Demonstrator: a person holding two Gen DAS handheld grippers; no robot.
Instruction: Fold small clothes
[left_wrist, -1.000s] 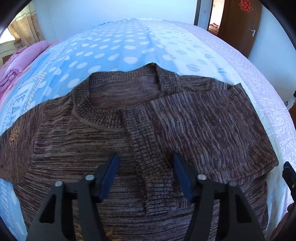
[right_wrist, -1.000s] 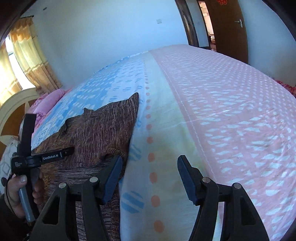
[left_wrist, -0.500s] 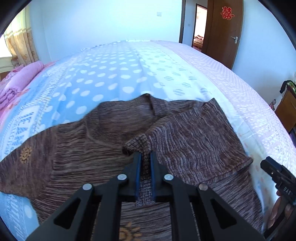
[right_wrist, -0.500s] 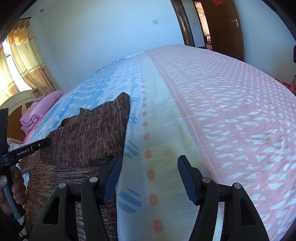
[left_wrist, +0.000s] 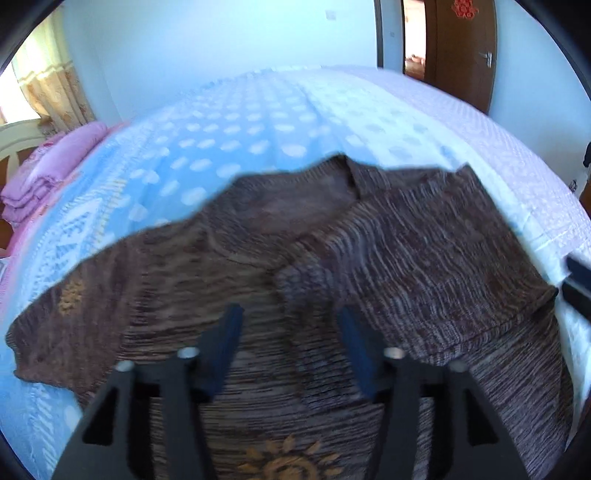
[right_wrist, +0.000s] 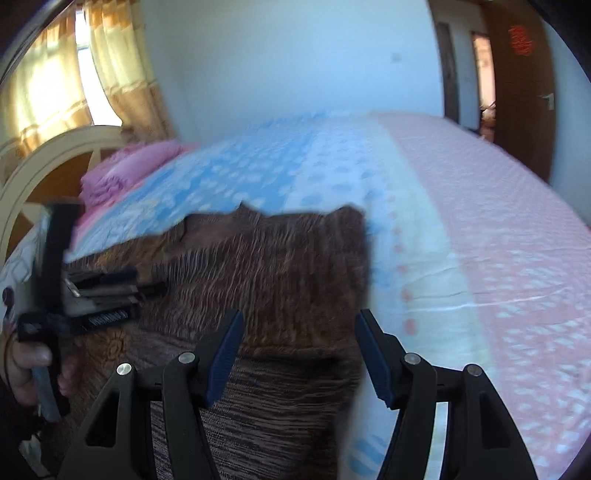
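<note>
so, left wrist view first: left gripper (left_wrist: 290, 354) hangs over the brown knit sweater (left_wrist: 388, 266), jaws apart and just been opening, nothing pinched between the blue pads, only sweater fabric lying flat below the gap. sweater is spread on the bed (left_wrist: 229, 147), one sleeve (left_wrist: 424, 258) folded in across the chest, cuff end lying just ahead of the pads. an orange sun motif (left_wrist: 291, 461) shows on the front near the bottom edge, a smaller one (left_wrist: 70, 295) on the spread sleeve at left; only this view shows both clearly. neckline sits further up, then blue dotted bedspread beyond. a dark bit of the other tool peeks in at the right edge, too cut off to read.

right wrist view: right gripper (right_wrist: 297, 354) also spread wide, holding nothing, hovering over the sweater's (right_wrist: 277, 273) right edge where it meets the bedspread. only this view shows the person's hand (right_wrist: 26, 365) on the left tool's handle at far left, plus the pink half of the bedspread (right_wrist: 498, 240). further back: folded pink bedding (right_wrist: 125, 170), curved headboard (right_wrist: 44, 155), curtains (right_wrist: 110, 66), brown door (right_wrist: 524, 92). both frames motion blurred.
</note>
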